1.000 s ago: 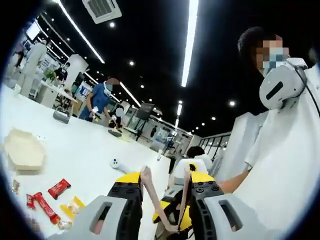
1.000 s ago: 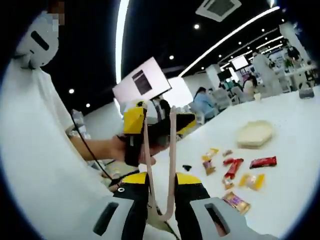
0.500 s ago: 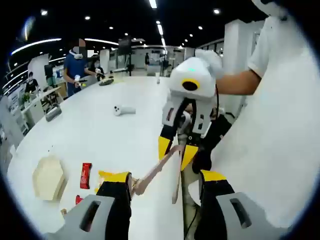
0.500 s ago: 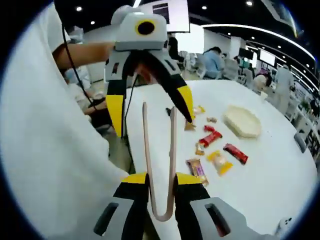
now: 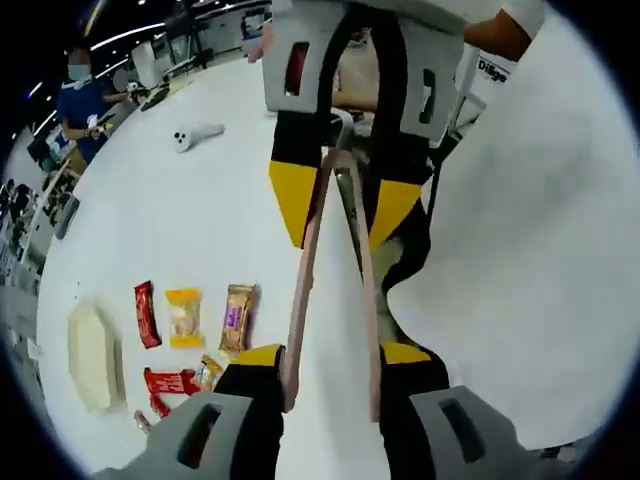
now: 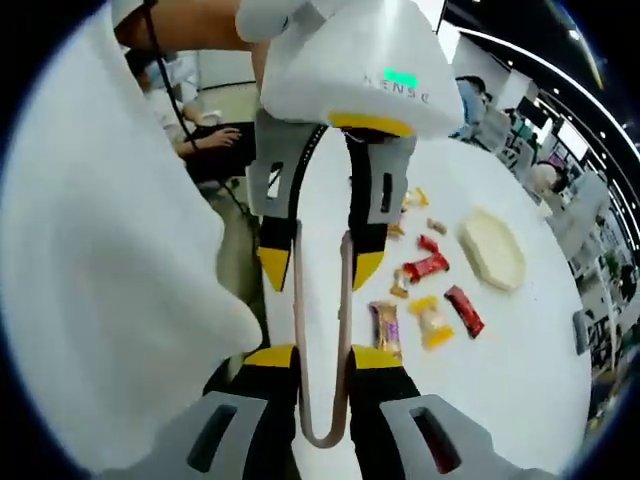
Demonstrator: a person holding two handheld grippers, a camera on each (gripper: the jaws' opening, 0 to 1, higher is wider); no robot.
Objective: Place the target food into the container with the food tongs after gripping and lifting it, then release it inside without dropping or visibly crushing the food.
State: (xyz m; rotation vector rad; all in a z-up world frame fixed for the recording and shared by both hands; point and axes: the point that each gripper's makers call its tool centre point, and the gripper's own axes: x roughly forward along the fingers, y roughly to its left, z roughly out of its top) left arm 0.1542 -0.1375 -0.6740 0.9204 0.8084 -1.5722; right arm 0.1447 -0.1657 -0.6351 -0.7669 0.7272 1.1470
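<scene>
we see the food tongs (image 6: 322, 350) as a pale looped strip held between both grippers over the edge of the white table (image 6: 520, 380). the right gripper (image 6: 322, 352) has its jaws pressed onto the bent end of the tongs, the two arms running forward. the left gripper (image 5: 330, 352) has its jaws closed against the outsides of the two tong arms (image 5: 305, 290); the two grippers face each other, each showing in the other's view. the target food lies on the table well apart from the tongs: in the right gripper view we count a brown-wrapped bar (image 6: 385, 328), a yellow packet (image 6: 432, 322), a dark red bar (image 6: 464, 310), a red wrapper (image 6: 424, 268) and a few smaller sweets we cannot tell apart. the container (image 6: 492, 248), one pale shallow hexagonal dish, sits just beyond them. a person's white shirt (image 6: 110, 260) stands close beside the grippers. in the left gripper view one white controller (image 5: 195, 134) lies farther off on the table.
</scene>
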